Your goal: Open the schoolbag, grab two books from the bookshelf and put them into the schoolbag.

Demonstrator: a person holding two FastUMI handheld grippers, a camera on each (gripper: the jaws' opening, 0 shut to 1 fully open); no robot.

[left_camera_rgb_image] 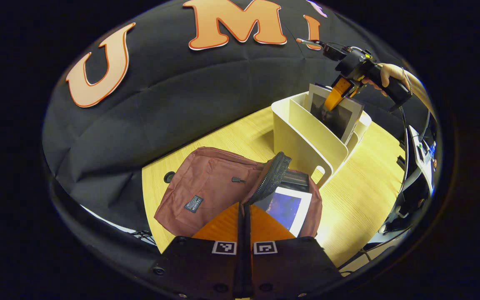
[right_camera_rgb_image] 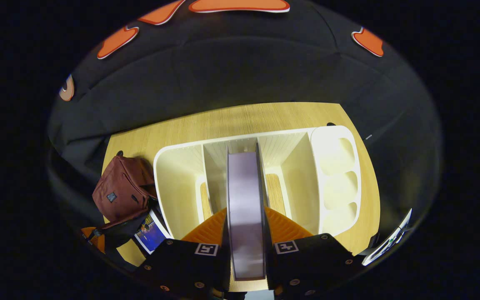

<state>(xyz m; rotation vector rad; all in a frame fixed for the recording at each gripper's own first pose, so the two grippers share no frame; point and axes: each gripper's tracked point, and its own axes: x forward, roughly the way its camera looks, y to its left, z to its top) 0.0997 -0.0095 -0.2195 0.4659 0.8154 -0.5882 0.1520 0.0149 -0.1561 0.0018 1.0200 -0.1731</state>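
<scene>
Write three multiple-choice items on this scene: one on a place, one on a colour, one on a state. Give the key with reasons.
1. Where does the book held by the right hand-held gripper stand?
A. In the bookshelf's middle slot
B. Flat on the table
C. Inside the schoolbag

2. What colour is the schoolbag?
A. Blue
B. Dark red
C. Green

3. In what state is the schoolbag's top?
A. Zipped shut
B. Open, with a book showing inside
C. Open and empty

Key: 1 A, the right gripper view shows it upright between the dividers of the bookshelf, with both fingers on its sides. 2 B, both views show maroon cloth. 3 B, the left gripper view shows the flap raised above a white-edged cover; the left hand-held gripper has closed on that flap's edge.
</scene>
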